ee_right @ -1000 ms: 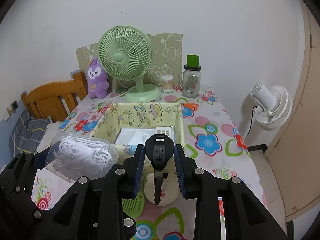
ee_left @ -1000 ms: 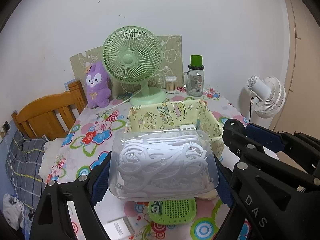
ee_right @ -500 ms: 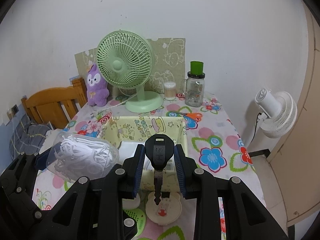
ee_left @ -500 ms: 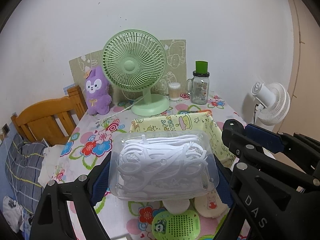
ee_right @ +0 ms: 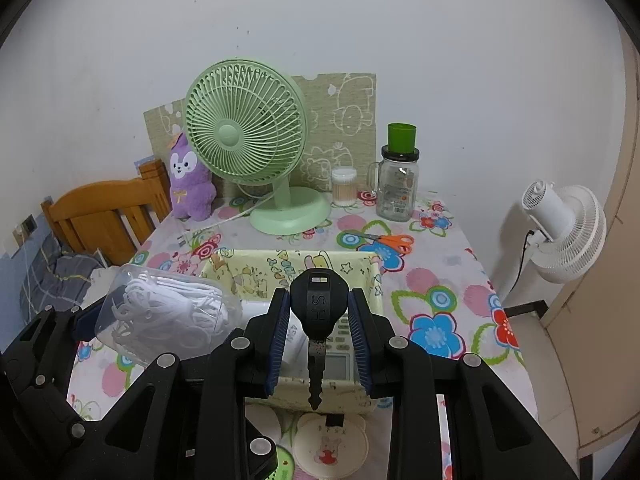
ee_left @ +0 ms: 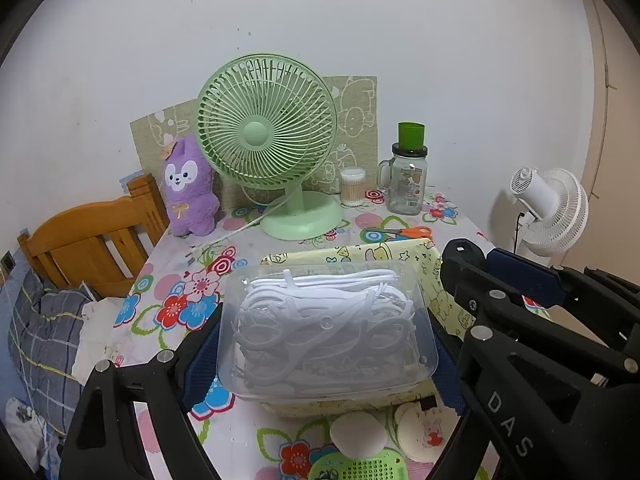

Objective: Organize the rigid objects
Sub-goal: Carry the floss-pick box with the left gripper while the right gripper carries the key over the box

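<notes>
The clear box [ee_left: 326, 330] hides most of the yellow fabric bin [ee_left: 420, 258] behind it. The green perforated item [ee_left: 360, 468] is cut off by the bottom edge. In the right wrist view, the key [ee_right: 316, 320] covers part of the calculator [ee_right: 340, 344], whose buttons are too small to read.

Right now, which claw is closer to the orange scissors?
Right. The right claw, holding a key, hangs over the yellow bin just before the scissors; the left claw, gripping the clear box, sits farther left.

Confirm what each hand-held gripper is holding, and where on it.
Left hand-held gripper clamps the clear plastic box of white hooks by its two short side walls. Right hand-held gripper pinches the key by its black head, blade hanging down.
</notes>
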A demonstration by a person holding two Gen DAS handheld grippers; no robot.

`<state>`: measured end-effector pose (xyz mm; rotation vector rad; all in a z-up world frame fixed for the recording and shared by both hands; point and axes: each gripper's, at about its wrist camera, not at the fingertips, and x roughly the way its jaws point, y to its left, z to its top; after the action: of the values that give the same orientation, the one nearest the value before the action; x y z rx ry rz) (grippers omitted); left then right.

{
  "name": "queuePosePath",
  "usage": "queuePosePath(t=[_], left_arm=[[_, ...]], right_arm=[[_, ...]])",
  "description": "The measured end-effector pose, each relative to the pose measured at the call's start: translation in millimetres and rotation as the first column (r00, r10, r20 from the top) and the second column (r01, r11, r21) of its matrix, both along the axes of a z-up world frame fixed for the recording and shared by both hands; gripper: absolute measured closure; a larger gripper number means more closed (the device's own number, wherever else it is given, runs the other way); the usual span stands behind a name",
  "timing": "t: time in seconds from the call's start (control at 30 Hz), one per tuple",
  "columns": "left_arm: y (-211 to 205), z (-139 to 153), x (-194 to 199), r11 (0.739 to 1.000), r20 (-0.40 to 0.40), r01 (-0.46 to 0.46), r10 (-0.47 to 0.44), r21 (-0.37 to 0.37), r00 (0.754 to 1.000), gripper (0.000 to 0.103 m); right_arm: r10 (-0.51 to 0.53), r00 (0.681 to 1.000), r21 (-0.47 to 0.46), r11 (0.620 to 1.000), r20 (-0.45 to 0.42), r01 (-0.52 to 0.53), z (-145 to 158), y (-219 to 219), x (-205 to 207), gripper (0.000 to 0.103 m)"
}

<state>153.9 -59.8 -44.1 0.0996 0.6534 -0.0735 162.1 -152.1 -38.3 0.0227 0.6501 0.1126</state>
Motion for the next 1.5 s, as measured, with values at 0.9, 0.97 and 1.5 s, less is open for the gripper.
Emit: queuePosePath(t=[0.9, 0.97, 1.5], left_arm=[[4, -34, 61, 1.0, -0.084, -0.005, 0.006, 0.002, 0.996, 0.013], [5, -37, 65, 1.0, -0.093, -0.006, 0.006, 0.001, 0.996, 0.013], [5, -61, 81, 1.0, -0.153, 0.017, -0.017, -0.002, 0.988, 0.013]], right_arm=[[0.032, 0.996, 0.012, 0.999, -0.08, -0.031, -36, 5, 64, 0.07], [0.039, 0.995, 0.017, 0.999, -0.088, -0.038, -40, 6, 69, 0.07], [0.068, 0.986, 0.04, 0.997, -0.149, -0.062, -66, 8, 88, 0.069]])
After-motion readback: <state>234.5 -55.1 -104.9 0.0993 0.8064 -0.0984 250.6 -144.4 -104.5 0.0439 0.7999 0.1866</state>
